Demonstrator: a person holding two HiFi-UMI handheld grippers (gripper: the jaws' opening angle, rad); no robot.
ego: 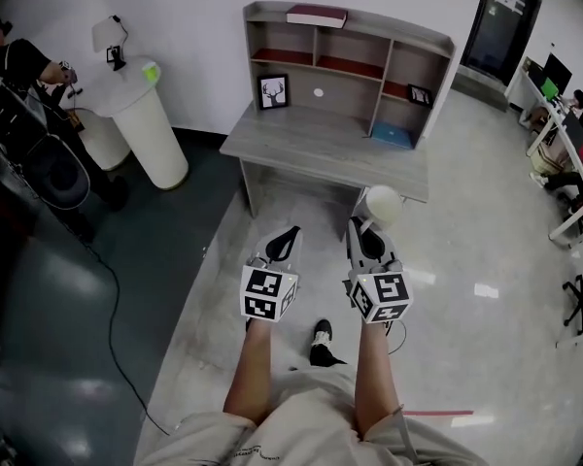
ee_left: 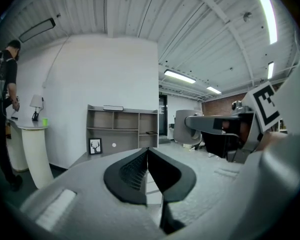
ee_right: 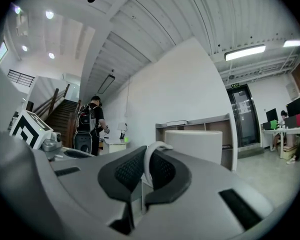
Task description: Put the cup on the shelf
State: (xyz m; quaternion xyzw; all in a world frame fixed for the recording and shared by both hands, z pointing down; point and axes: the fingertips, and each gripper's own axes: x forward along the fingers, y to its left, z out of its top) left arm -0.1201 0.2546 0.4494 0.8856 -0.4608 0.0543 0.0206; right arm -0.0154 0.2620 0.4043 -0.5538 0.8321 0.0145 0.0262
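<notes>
My right gripper (ego: 365, 233) is clamped on the handle of the white cup (ego: 383, 204), held aloft before the counter (ego: 301, 146), below the shelf (ego: 408, 66). My left gripper (ego: 284, 245): jaws together, empty

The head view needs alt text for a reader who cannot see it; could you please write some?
Seen from above, the right gripper holds a white cup by its handle, short of a grey desk with a shelf unit on it. The left gripper is shut and empty beside it.
</notes>
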